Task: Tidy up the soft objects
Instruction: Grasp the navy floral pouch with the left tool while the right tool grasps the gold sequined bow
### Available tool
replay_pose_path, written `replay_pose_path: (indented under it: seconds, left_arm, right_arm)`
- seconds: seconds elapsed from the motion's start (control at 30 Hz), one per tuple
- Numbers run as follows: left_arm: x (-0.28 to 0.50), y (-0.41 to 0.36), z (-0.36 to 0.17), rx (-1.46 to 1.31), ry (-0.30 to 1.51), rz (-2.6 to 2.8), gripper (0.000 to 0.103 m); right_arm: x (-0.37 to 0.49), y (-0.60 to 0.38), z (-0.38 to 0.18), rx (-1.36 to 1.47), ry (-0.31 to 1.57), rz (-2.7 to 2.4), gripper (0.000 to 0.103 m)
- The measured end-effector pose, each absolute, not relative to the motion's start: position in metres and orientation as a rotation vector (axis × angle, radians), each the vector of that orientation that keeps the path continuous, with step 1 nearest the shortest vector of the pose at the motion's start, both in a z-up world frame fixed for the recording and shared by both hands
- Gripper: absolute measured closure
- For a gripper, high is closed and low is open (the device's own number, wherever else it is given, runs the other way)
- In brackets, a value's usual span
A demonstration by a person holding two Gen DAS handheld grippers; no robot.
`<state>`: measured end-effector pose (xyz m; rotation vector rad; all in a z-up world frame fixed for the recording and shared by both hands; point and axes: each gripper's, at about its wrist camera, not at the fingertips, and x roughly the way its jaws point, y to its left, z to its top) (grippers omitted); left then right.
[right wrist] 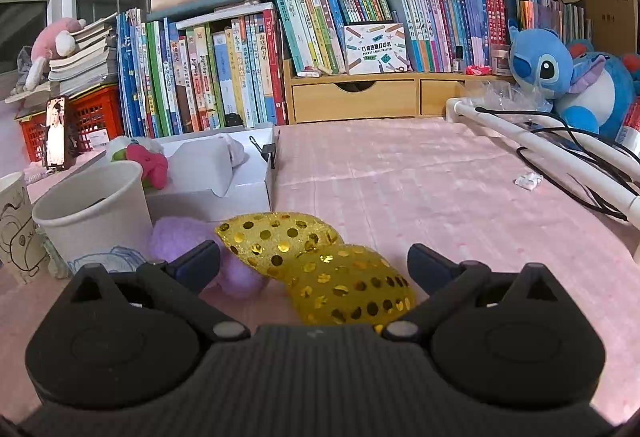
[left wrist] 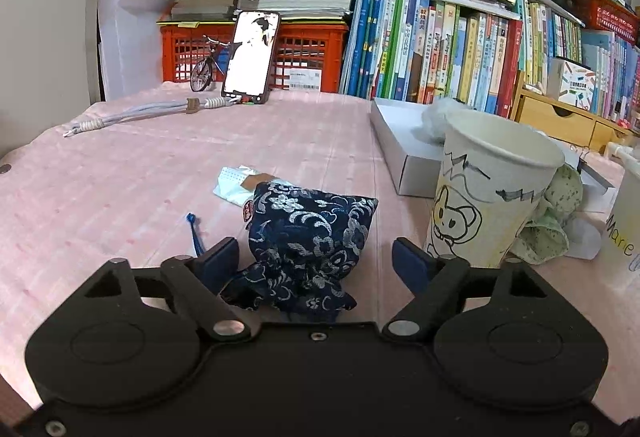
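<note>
In the left wrist view, a navy floral cloth pouch (left wrist: 310, 243) lies on the pink tablecloth between the fingers of my left gripper (left wrist: 316, 263), which is open around it without touching. In the right wrist view, a gold sequined soft object (right wrist: 320, 269) lies between the fingers of my right gripper (right wrist: 314, 263), which is open. A purple fluffy pom-pom (right wrist: 188, 241) sits just left of the gold object, partly behind the left finger. A white box (right wrist: 216, 173) holds a white and pink plush (right wrist: 148, 159).
A paper cup with a cartoon drawing (left wrist: 486, 197) stands right of the pouch, with green cloth (left wrist: 556, 213) behind it. A second paper cup (right wrist: 94, 213) stands left of my right gripper. A phone (left wrist: 251, 57), cables (right wrist: 568, 153), a Stitch plush (right wrist: 560, 77) and bookshelves line the back.
</note>
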<state>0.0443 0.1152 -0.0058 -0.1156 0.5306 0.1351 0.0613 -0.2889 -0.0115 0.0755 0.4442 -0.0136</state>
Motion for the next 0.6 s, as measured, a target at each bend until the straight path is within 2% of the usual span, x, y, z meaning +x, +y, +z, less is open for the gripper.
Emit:
replay_pose_path:
  seconds: [0.07, 0.13, 0.2, 0.4, 0.47, 0.6]
  left_arm:
    - [0.0442, 0.1153, -0.0064, -0.113, 0.532, 0.143, 0.029]
    - [0.0443, 0.1156, -0.007, -0.109, 0.533, 0.145, 0.039]
    - [0.0437, 0.1155, -0.0076, -0.105, 0.533, 0.151, 0.045]
    - [0.042, 0.1139, -0.0056, -0.094, 0.528, 0.149, 0.052]
    - [0.0415, 0.1141, -0.0043, -0.1, 0.527, 0.146, 0.053]
    - [0.0395, 0.1127, -0.0006, -0.104, 0.522, 0.132, 0.055]
  right_arm:
    - [0.0623, -0.2893, -0.013, 0.076, 0.453, -0.016, 0.0]
    - [0.0632, -0.2889, -0.0144, 0.075, 0.463, -0.017, 0.001]
    - [0.0633, -0.2886, -0.0151, 0.073, 0.465, -0.018, 0.004]
    - [0.061, -0.2891, -0.0137, 0.067, 0.464, -0.011, 0.017]
    - [0.0596, -0.2893, -0.0128, 0.066, 0.459, -0.013, 0.023]
    - [0.0584, -0.2896, -0.0113, 0.06, 0.465, -0.031, 0.046]
